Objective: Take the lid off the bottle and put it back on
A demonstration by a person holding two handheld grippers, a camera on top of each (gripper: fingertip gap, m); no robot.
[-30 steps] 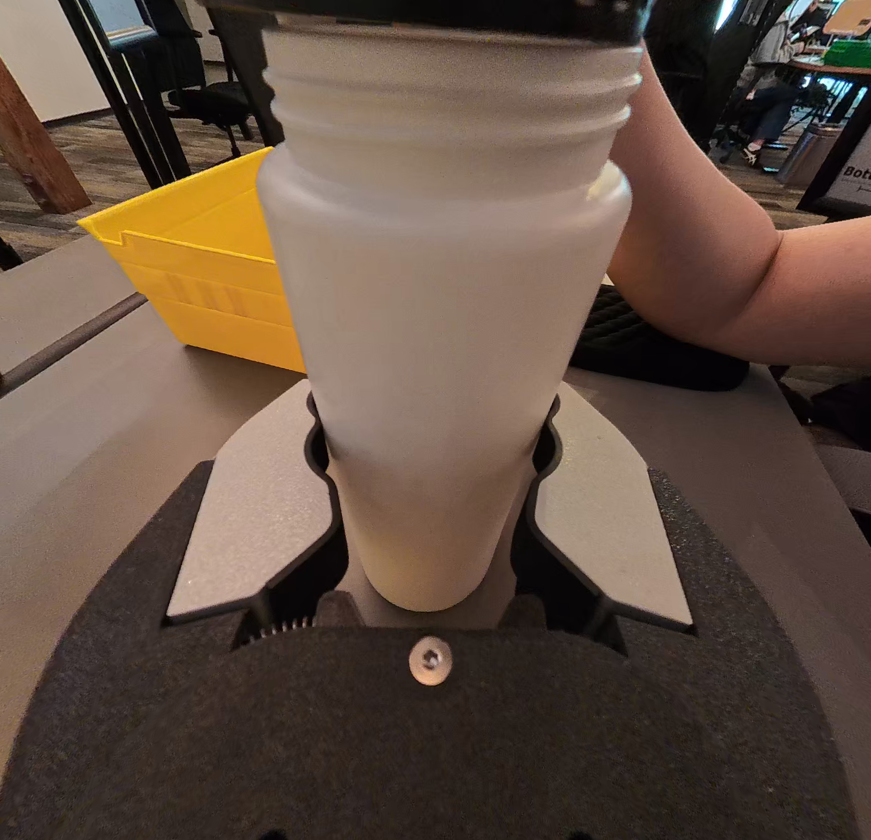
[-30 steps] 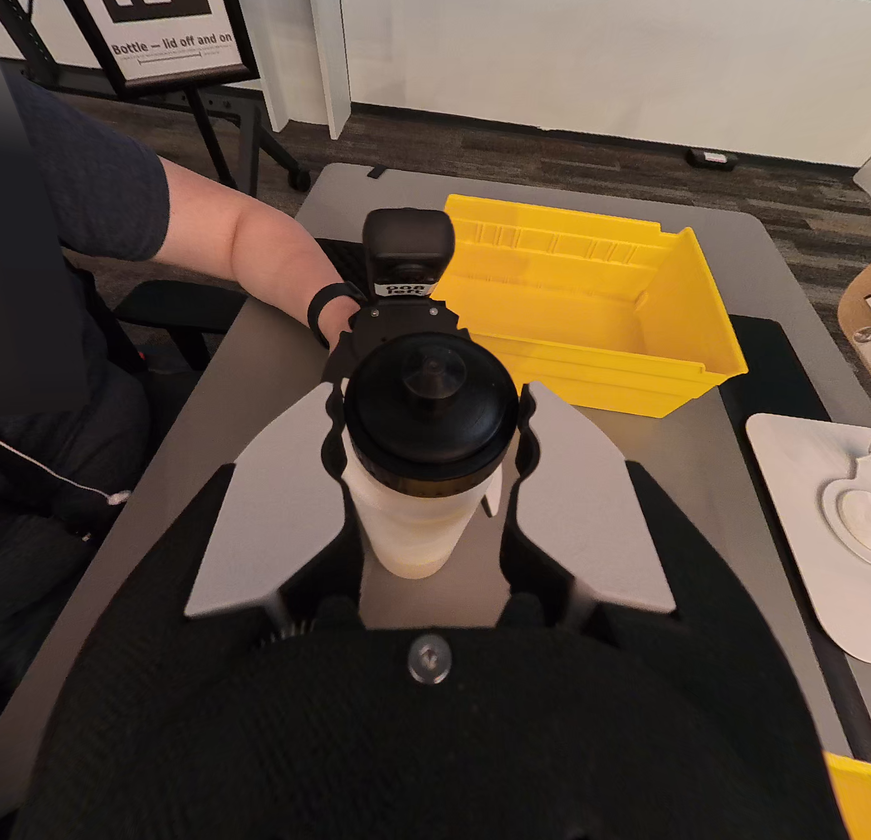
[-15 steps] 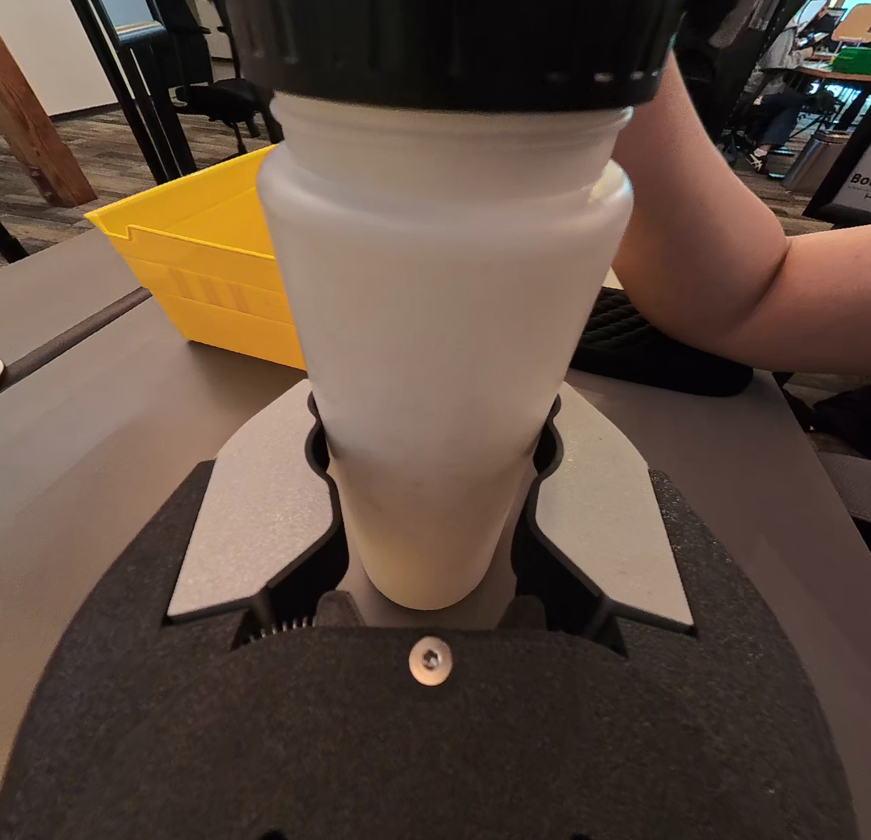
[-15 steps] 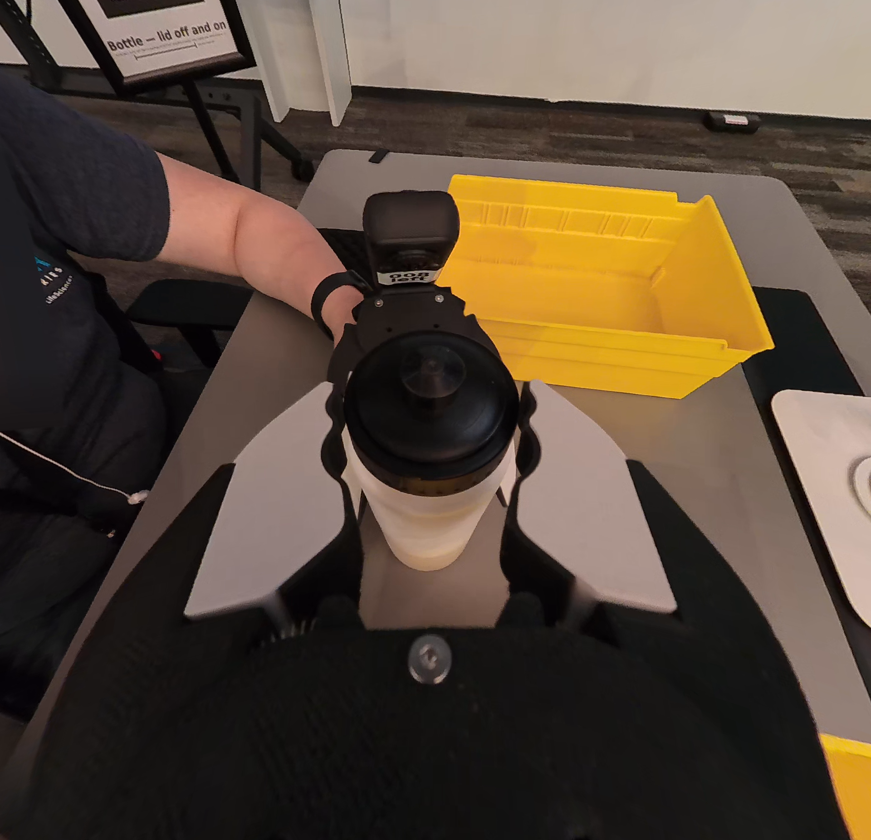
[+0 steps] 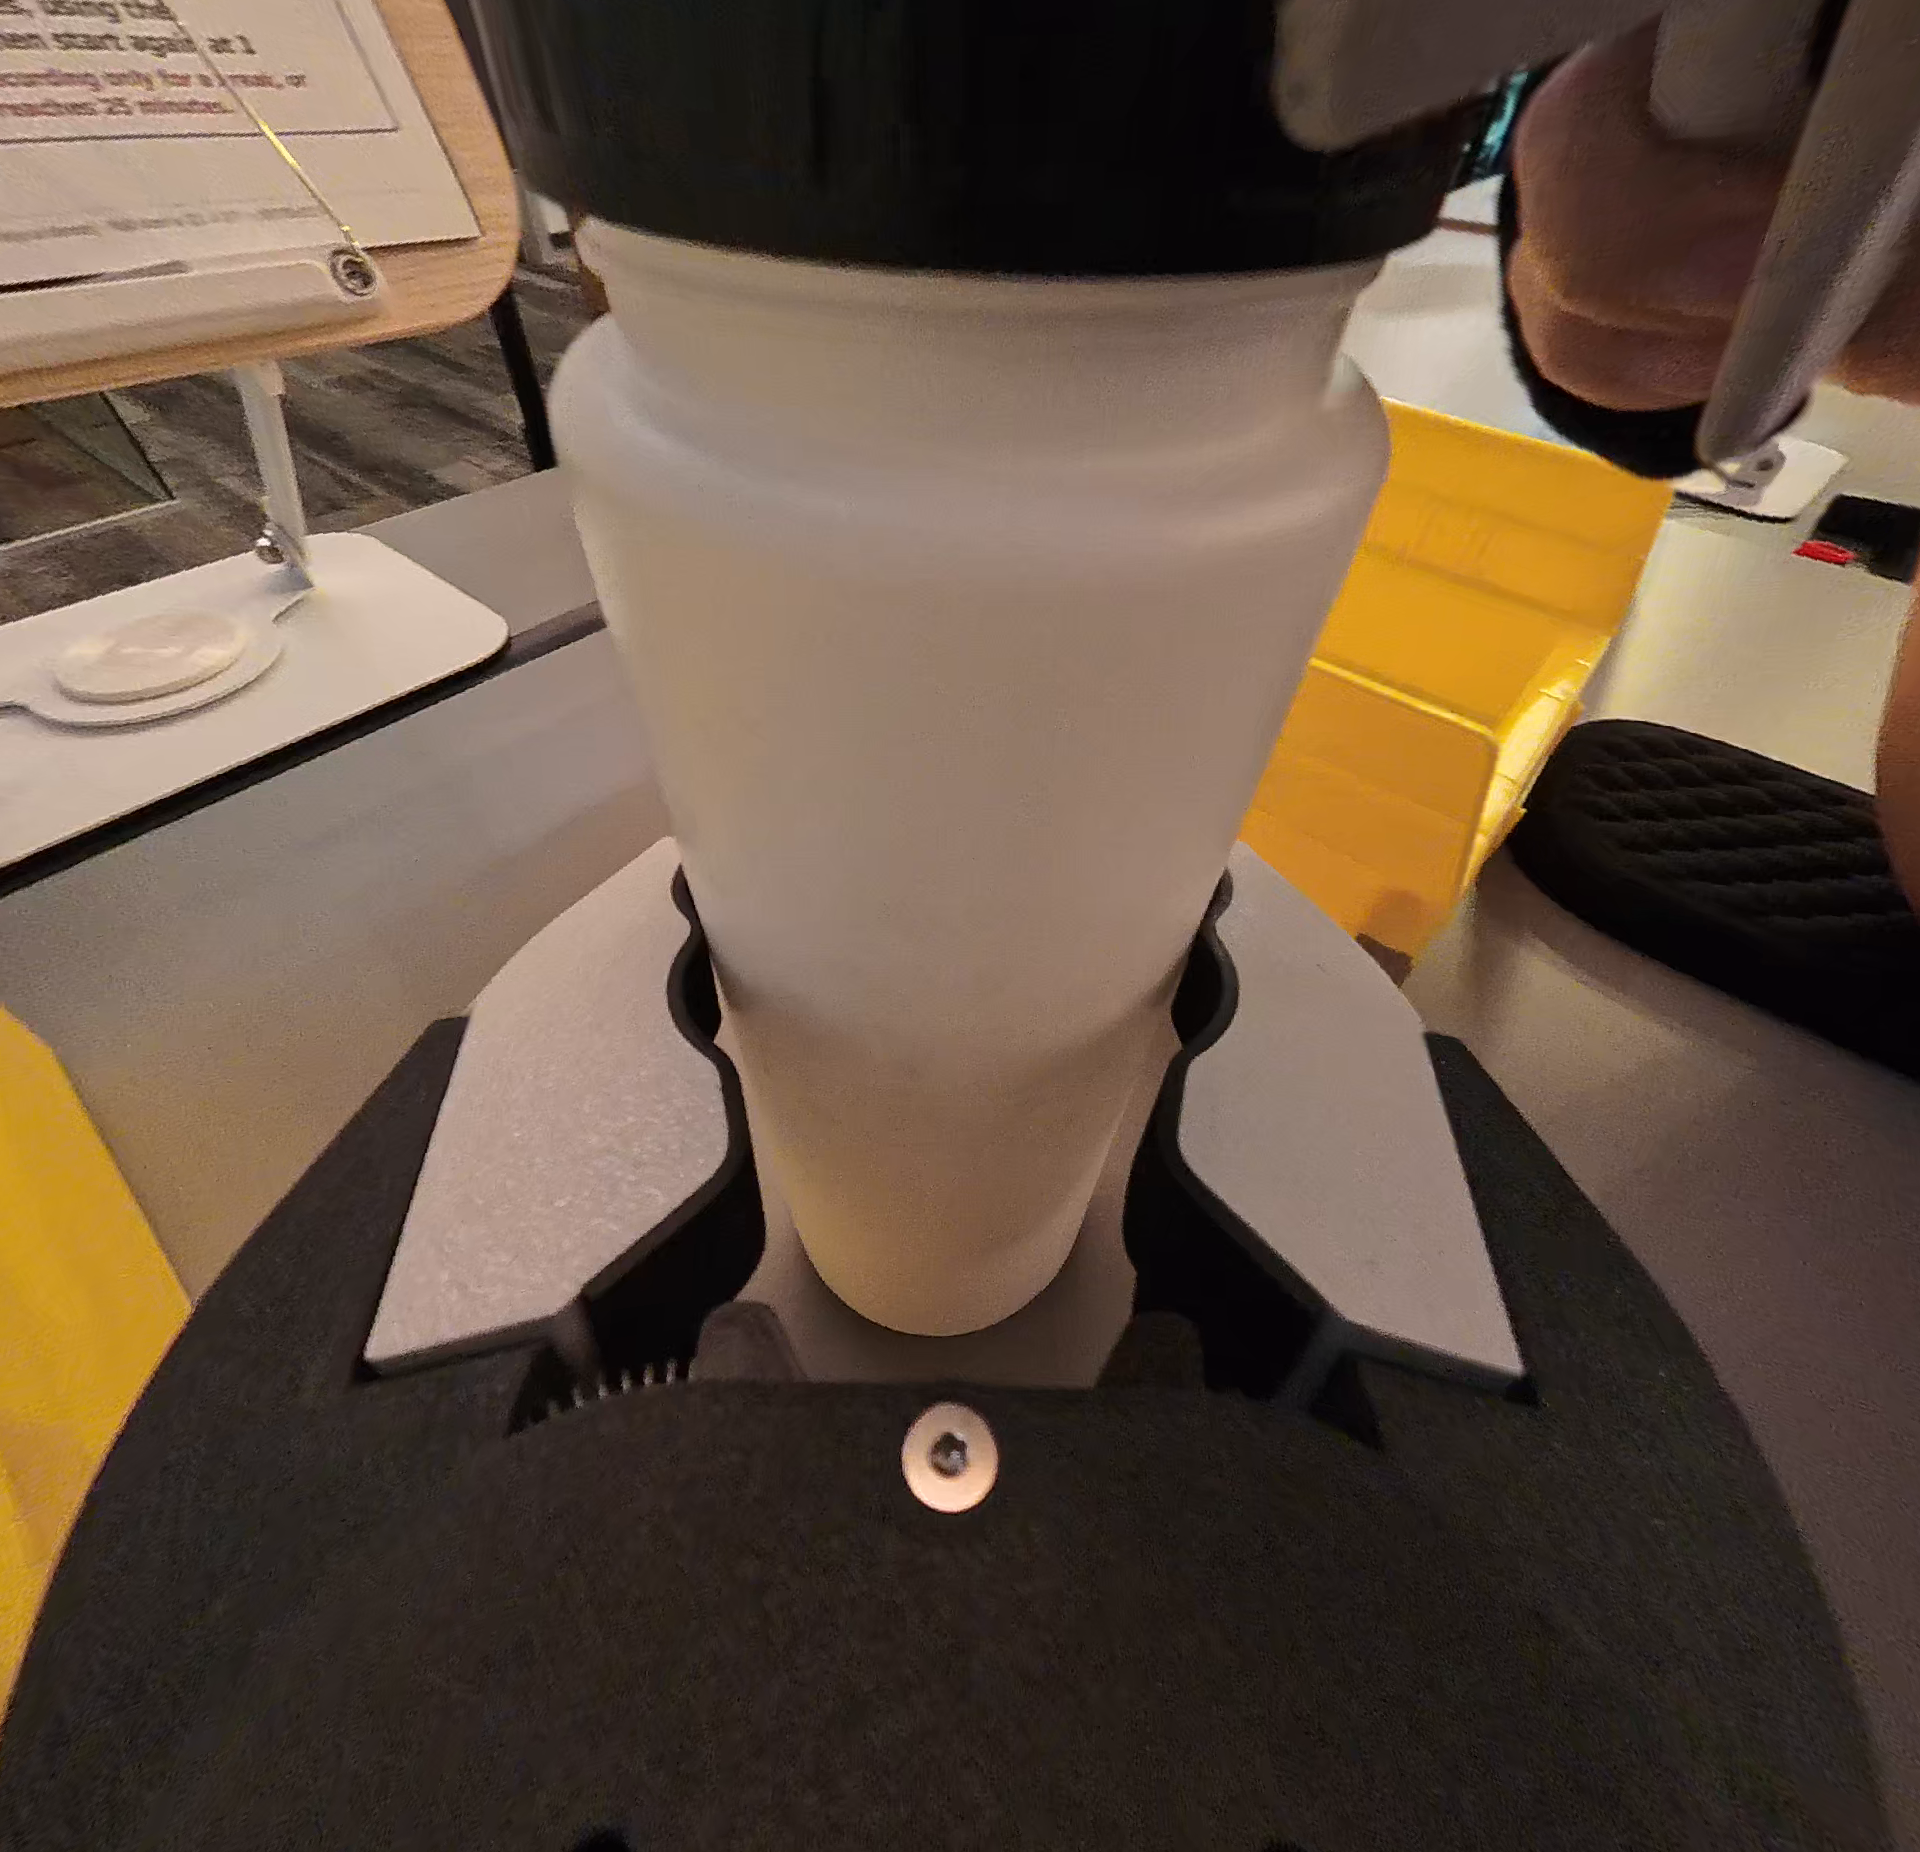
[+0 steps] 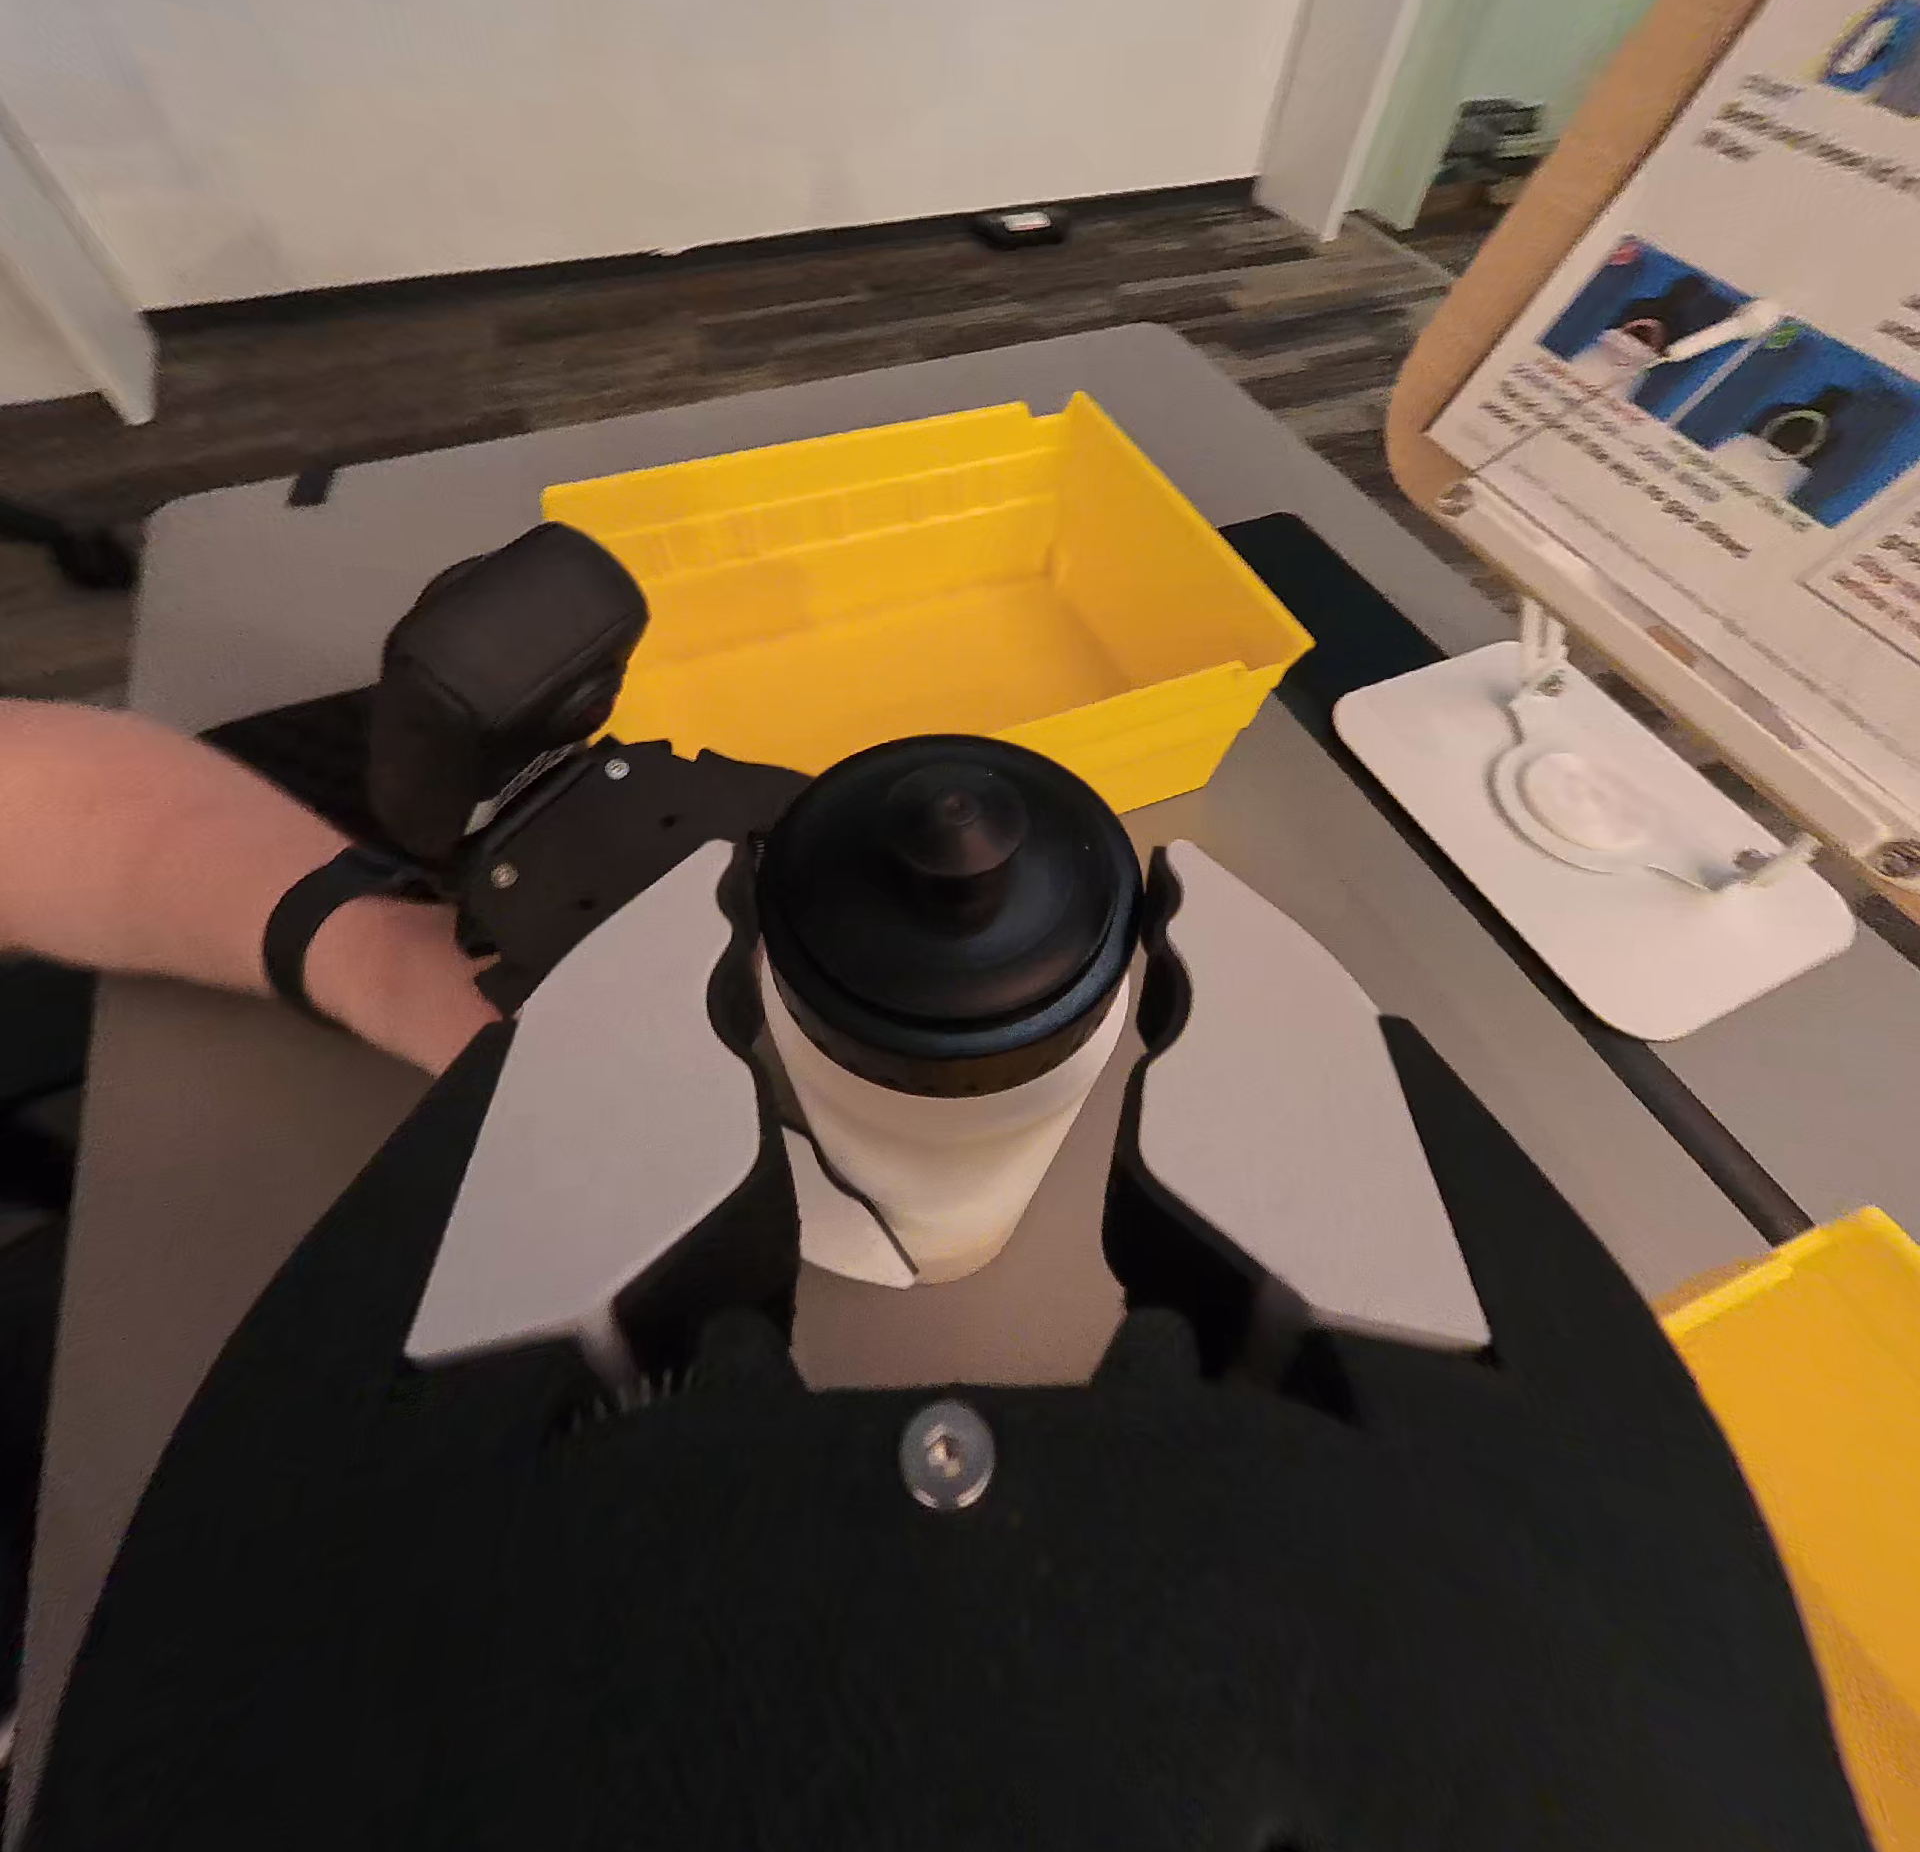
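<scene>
A white bottle stands upright on the grey table. My left gripper is shut on its lower body. A black lid with a spout sits on the bottle's neck and hides the threads. In the right wrist view my right gripper is shut on the lid from above, one finger on each side. The bottle shows below it. The left gripper's black body and the hand holding it are at the left. A right gripper finger shows at the top right of the left wrist view.
A yellow bin stands just behind the bottle, also seen in the left wrist view. A second yellow bin is at the near right. An instruction board on a white stand base is at the right. A black pad lies on the table. My right fingertips sit around 10 centimetres from my left ones.
The lid came down over the bottle's threads and now sits on the neck. Both views have swung round, and the right gripper has turned with the lid relative to the left gripper.
</scene>
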